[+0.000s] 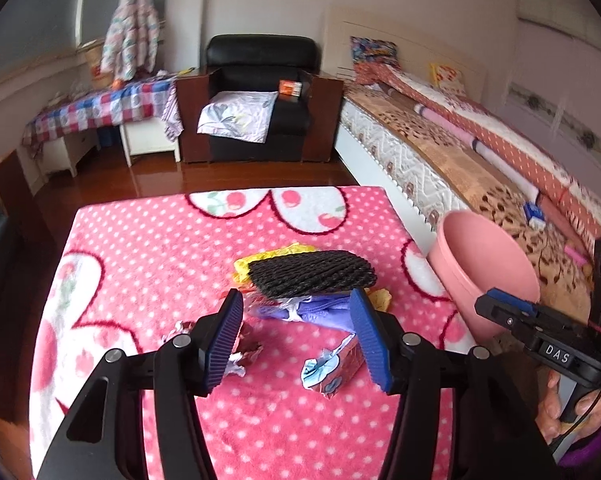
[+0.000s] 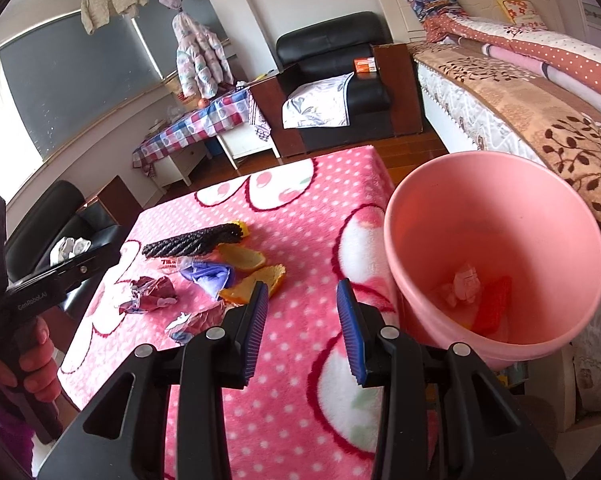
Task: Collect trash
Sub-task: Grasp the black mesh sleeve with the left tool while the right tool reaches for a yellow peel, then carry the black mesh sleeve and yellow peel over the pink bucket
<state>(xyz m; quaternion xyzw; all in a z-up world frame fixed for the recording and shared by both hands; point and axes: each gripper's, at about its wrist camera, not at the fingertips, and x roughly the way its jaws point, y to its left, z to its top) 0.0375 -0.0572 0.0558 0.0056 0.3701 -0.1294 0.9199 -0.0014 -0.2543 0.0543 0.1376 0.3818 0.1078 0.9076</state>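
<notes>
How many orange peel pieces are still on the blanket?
2 visible: one peel just beyond the purple glove, one peel nearer, by the right gripper. More may hide under the black net.

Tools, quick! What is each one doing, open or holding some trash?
Left tool: open, holding nothing, above the trash on the blanket.
Right tool: open, empty, beside the pink bin.

armchair point(image 1: 260, 92) sitting at far wall | bed point(image 1: 460, 152) lying right of armchair | checked table point(image 1: 100, 108) standing left of armchair
</notes>
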